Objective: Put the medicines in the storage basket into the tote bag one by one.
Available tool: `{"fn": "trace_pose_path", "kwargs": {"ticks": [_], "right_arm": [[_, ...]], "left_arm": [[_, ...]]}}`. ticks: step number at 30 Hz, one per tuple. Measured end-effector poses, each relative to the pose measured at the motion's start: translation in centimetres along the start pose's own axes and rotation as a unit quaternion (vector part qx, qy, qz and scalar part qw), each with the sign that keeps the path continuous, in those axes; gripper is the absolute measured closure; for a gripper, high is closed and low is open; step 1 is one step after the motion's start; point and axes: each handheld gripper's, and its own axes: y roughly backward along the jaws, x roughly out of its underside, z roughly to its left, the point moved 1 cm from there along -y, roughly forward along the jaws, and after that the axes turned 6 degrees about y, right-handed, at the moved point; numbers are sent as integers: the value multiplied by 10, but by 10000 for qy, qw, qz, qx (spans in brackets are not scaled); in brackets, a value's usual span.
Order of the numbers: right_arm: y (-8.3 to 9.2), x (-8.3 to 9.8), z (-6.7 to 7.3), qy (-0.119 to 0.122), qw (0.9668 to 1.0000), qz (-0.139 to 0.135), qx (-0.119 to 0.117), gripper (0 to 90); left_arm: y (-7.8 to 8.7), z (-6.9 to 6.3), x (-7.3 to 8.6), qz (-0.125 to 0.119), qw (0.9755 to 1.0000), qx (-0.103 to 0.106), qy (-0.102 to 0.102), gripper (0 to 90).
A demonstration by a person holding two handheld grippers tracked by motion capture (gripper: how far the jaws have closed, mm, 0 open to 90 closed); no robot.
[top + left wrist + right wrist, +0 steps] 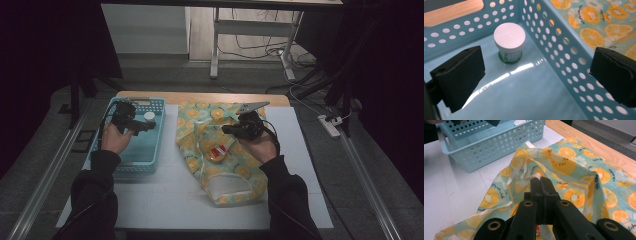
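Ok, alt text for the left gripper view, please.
A small white-lidded jar stands upright on the floor of a light blue perforated basket, near a far corner. The left gripper hangs above with its black jaws wide open, nothing between them; a fruit-print bag lies outside the basket wall.

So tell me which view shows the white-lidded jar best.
The left gripper view: the jar stands upright in the basket's corner, lid and label plain. The high view shows a small white spot; the right gripper view catches a sliver of it over the wall.

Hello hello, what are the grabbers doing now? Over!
Left gripper open, inside the blue basket, short of the white-lidded jar. Right gripper shut on the fruit-print bag edge. Nothing between fingers and jar.
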Motion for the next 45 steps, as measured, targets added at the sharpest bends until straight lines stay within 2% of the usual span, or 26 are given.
{"fn": "trace_pose_path", "kwargs": {"ticks": [8,11,17,23,26,29,31,36,38,45], "right_arm": [[1,0,0,9,10000,-12,-3,900],[1,0,0,3,10000,-14,-2,900],[1,-1,0,5,10000,-13,-2,900],[1,-1,0,12,10000,-15,-6,900],[1,-1,-1,10,10000,-21,-5,900],[2,-1,-1,9,10000,-32,6,900],[1,-1,-1,8,10000,-32,6,899],[1,-1,-1,19,10000,-18,-8,900],[0,-1,0,18,10000,-19,-4,900],[0,-1,-1,21,10000,-18,-6,900]], "left_arm": [[-13,7,-8,59,9999,-72,56,0],[-19,8,-11,167,9996,-206,-5,0],[-25,14,-20,183,9996,-213,72,9],[-34,15,-28,248,9995,-178,37,17],[-38,15,-29,330,9991,-263,0,33],[-41,17,-28,384,9985,-385,33,73],[-43,19,-27,400,9985,-357,83,129],[-42,20,-29,346,9991,-260,56,260],[-44,20,-28,423,9988,-242,73,318],[-48,21,-29,524,9983,-232,59,370]]}}
